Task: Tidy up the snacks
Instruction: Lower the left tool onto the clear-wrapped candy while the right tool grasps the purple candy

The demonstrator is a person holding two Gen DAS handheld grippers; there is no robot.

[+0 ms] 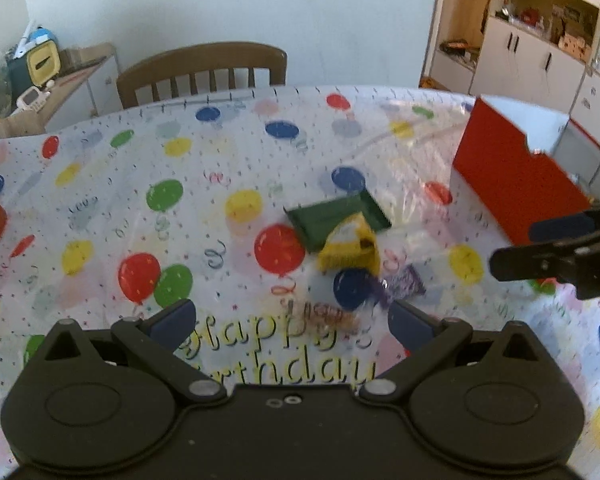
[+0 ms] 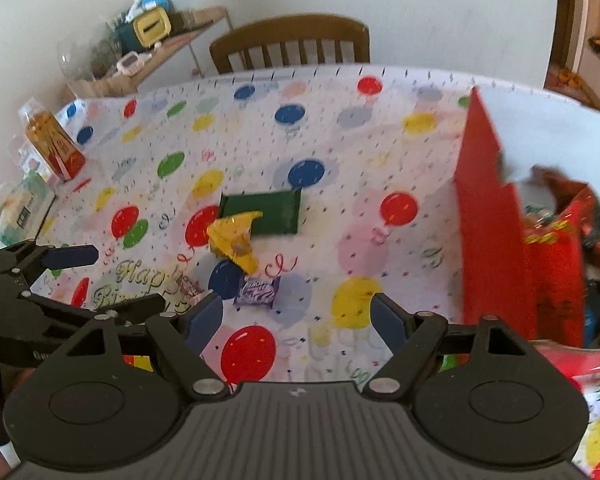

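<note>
Both grippers hang wide open and empty above the balloon tablecloth (image 1: 228, 152): the left gripper (image 1: 292, 320) and the right gripper (image 2: 296, 316). 3 snacks lie together: a green packet (image 2: 272, 212), a yellow packet (image 2: 232, 240) and a purple candy (image 2: 258, 292). The red box (image 2: 492, 216) stands to their right.

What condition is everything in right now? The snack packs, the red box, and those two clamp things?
Left gripper: open, holding nothing.
Right gripper: open, holding nothing.
Green packet: lying flat on the tablecloth.
Yellow packet: crumpled, overlapping the green packet's edge.
Purple packet: lying loose on the cloth.
Red box: open-topped, snack bags inside.
</note>
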